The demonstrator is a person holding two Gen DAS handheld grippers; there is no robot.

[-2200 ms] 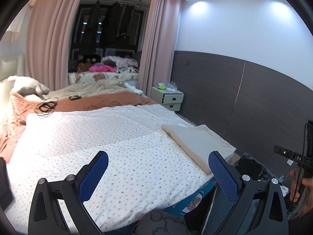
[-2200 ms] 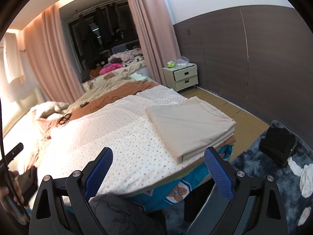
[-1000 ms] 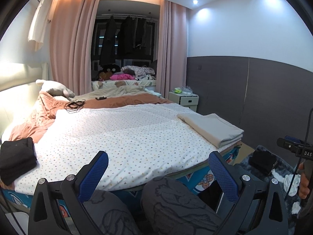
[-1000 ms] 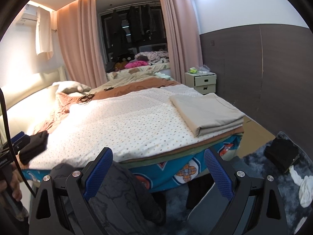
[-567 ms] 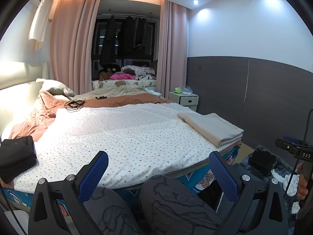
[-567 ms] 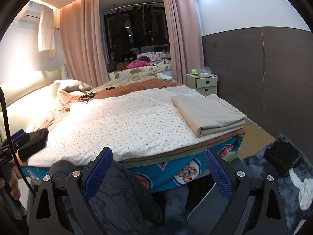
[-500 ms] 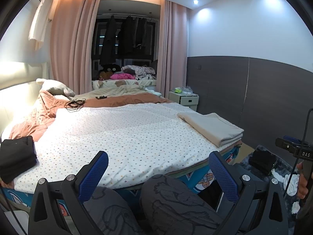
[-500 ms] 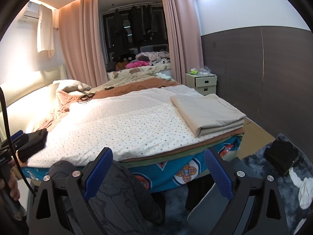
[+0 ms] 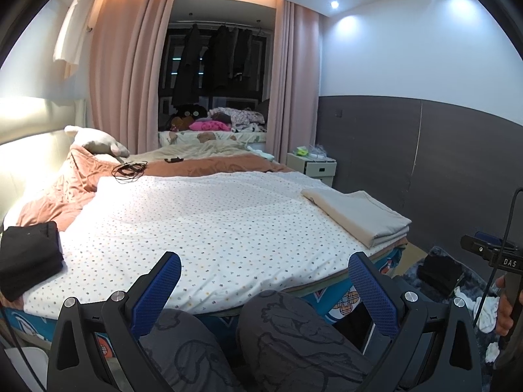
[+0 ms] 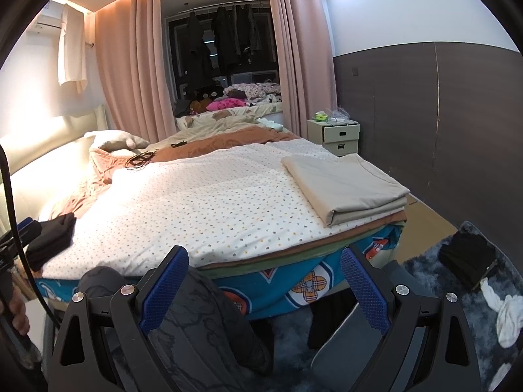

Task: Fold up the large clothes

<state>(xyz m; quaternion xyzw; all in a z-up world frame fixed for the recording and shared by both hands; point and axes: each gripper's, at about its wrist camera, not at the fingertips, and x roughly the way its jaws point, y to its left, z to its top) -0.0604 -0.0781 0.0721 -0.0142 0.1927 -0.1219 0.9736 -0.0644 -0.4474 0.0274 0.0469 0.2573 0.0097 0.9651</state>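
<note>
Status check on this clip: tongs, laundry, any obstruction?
Left tongs open, empty. Right tongs open, empty. Beige folded cloth flat at the bed corner; black folded pile opposite. Knees in front, nothing blocking.

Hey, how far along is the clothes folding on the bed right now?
Done: a beige folded garment lies flat at the bed's right corner, and a black folded garment sits at the left edge. In hand: nothing; the left tool and right tool are both open and empty. Left: a black item and white cloth on the floor rug.
</note>
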